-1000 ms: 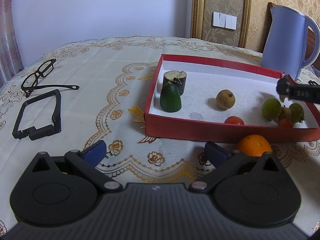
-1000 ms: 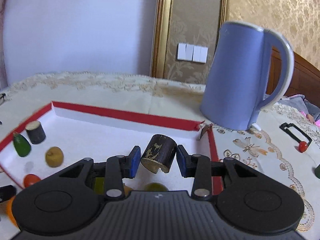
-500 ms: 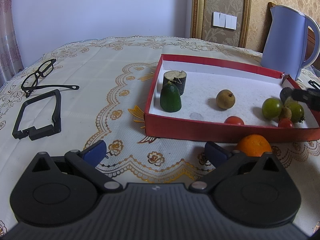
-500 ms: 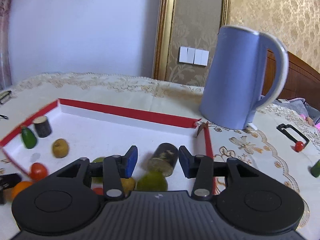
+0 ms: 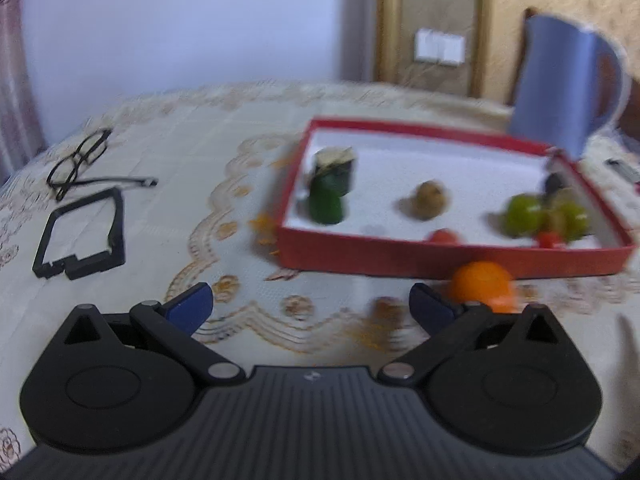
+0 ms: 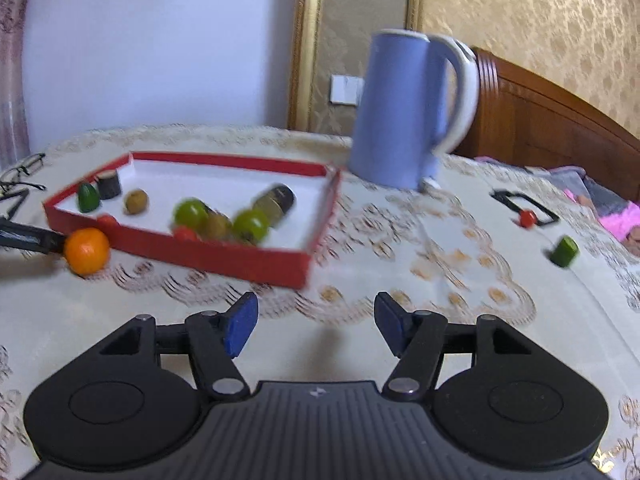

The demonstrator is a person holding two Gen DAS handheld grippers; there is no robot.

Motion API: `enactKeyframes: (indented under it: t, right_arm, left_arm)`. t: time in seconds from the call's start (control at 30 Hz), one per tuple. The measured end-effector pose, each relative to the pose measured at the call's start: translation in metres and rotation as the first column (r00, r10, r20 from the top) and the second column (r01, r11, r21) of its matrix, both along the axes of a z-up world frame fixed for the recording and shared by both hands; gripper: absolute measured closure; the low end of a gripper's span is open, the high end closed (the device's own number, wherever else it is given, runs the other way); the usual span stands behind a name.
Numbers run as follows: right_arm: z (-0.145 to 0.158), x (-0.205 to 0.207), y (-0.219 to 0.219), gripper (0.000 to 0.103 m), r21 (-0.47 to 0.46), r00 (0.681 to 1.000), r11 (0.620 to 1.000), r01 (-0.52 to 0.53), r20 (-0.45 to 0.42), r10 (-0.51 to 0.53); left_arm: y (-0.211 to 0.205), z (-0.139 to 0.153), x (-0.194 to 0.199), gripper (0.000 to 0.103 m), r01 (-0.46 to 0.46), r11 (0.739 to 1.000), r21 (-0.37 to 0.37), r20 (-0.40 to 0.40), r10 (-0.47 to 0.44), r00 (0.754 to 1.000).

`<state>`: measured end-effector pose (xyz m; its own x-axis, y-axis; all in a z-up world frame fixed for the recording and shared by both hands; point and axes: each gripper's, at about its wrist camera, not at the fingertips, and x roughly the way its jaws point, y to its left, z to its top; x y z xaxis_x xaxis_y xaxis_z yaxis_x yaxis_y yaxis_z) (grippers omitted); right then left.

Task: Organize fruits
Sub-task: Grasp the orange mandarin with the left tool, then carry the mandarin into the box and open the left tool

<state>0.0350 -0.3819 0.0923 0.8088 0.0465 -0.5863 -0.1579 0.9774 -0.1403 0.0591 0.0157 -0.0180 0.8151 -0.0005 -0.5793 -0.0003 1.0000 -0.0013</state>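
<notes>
A red tray (image 6: 240, 258) with a white floor holds several fruits: two green ones (image 6: 191, 213), a brown one (image 6: 136, 201) and a small red one (image 6: 185, 233). A dark cylinder (image 6: 276, 202) lies on its side near the tray's far right corner. My right gripper (image 6: 316, 326) hovers over the tablecloth in front of the tray, its jaws opening with nothing between them. An orange (image 5: 482, 284) rests on the cloth against the tray's front wall (image 5: 400, 258). My left gripper (image 5: 310, 310) is open and empty, with the orange just beyond its right finger.
A blue kettle (image 6: 404, 108) stands behind the tray's right corner. To the right on the cloth lie a green piece (image 6: 564, 251) and a small red fruit (image 6: 527, 218) on a black frame. Glasses (image 5: 80, 162) and another black frame (image 5: 84, 236) lie to the left.
My right gripper let go of the dark cylinder, which now lies in the tray. It pulled back off the tray and its jaws widened. The left gripper stayed about where it was.
</notes>
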Motion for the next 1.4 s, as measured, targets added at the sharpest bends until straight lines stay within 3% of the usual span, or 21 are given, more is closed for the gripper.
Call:
enactKeyframes:
  t: [0.2,0.33,0.5,0.67,0.87,0.9,1.0,1.4]
  right_arm:
    - [-0.015,0.011,-0.014,0.039,0.040,0.995,0.999,0.032,-0.094,-0.029]
    - [-0.015,0.008,-0.011,0.035,0.016,0.995,0.999,0.033,-0.089,-0.031]
    - [-0.016,0.011,-0.015,0.031,0.031,0.994,0.998,0.050,-0.097,-0.046]
    - [-0.015,0.009,-0.013,0.031,0.025,0.996,0.999,0.039,-0.087,-0.036]
    - [-0.017,0.016,-0.001,0.030,0.054,0.994,0.998,0.039,-0.105,-0.033]
    - [-0.017,0.018,0.000,0.030,0.059,0.994,0.997,0.047,-0.105,-0.041]
    - [-0.018,0.021,0.002,0.023,0.067,0.993,0.996,0.053,-0.113,-0.045]
    - [-0.021,0.022,0.003,0.013,0.072,0.991,0.997,0.036,-0.130,-0.026]
  left_arm:
    - [-0.031,0.010,-0.022,0.000,0.107,0.993,0.056,0.054,-0.110,0.993]
    - [-0.046,0.012,-0.016,0.000,0.134,0.991,0.019,0.043,-0.134,0.990]
    - [-0.056,0.008,-0.010,0.015,0.113,0.993,0.027,0.014,-0.113,0.993]
    - [-0.058,0.003,-0.010,0.020,0.116,0.993,0.021,0.021,-0.117,0.993]
    - [-0.067,0.003,-0.013,0.053,0.168,0.986,0.011,0.034,-0.168,0.985]
    - [-0.068,0.003,-0.013,0.063,0.180,0.984,0.007,0.038,-0.180,0.983]
    - [-0.073,0.003,-0.016,0.064,0.189,0.982,0.028,0.048,-0.191,0.981]
    - [-0.074,0.006,-0.021,0.066,0.189,0.981,0.045,0.046,-0.191,0.981]
